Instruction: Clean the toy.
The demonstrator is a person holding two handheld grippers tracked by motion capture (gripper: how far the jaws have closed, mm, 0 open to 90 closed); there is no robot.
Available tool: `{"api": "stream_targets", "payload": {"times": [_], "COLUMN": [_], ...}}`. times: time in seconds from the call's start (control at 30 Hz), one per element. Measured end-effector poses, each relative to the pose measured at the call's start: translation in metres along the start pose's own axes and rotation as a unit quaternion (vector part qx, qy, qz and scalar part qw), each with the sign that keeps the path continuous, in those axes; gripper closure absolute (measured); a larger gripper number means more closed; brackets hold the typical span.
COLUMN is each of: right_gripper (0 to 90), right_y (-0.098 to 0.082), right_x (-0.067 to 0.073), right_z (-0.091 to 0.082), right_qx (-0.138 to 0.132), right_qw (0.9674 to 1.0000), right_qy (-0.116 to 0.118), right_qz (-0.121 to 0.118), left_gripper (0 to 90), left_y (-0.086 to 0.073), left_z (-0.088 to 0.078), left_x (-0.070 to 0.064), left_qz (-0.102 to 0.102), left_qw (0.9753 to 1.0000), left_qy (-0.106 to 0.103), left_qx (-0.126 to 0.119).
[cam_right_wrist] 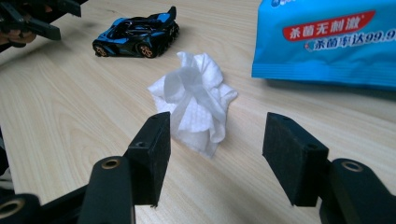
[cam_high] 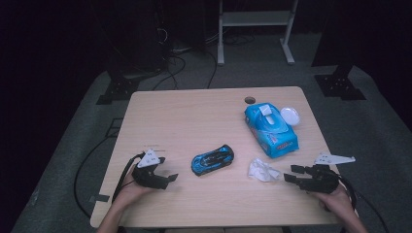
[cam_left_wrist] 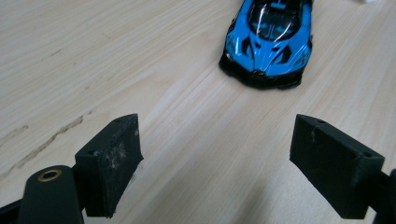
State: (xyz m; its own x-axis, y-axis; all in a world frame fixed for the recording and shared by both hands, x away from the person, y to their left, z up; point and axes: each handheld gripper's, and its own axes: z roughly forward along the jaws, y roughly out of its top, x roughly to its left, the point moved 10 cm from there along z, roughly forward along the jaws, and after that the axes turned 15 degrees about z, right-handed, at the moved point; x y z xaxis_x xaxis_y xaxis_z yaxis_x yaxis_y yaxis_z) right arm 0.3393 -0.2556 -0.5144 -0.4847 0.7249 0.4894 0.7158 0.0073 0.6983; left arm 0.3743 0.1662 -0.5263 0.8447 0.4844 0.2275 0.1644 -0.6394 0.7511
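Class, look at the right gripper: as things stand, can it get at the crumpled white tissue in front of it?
Probably yes. The right gripper is open and faces the crumpled tissue, with bare table between them and nothing in the way.

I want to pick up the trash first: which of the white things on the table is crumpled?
The wipe just ahead of the right gripper; the white lid beside the blue pack is smooth and round.

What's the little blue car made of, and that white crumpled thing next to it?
The toy car looks like glossy painted metal or hard plastic, since light streaks shine on its roof; which one is unclear. The crumpled wipe looks like soft, matte tissue or cloth, with folds and a fine dimpled texture.
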Motion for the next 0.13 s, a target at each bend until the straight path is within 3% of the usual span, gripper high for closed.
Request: {"api": "stream_targets", "payload": {"times": [0.13], "right_gripper": [41.0], "right_y": [-0.0053], "right_x": [-0.0025], "right_z": [0.0025], "right_qx": [-0.011], "right_qw": [0.9999], "right_qy": [-0.001], "right_qz": [0.008], "left_gripper": [13.8], "left_y": [-0.0034], "left_z": [-0.0005], "left_x": [0.0015], "left_qz": [-0.002], "left_qw": [0.9998], "left_qy": [0.017], "left_qx": [0.005]}}
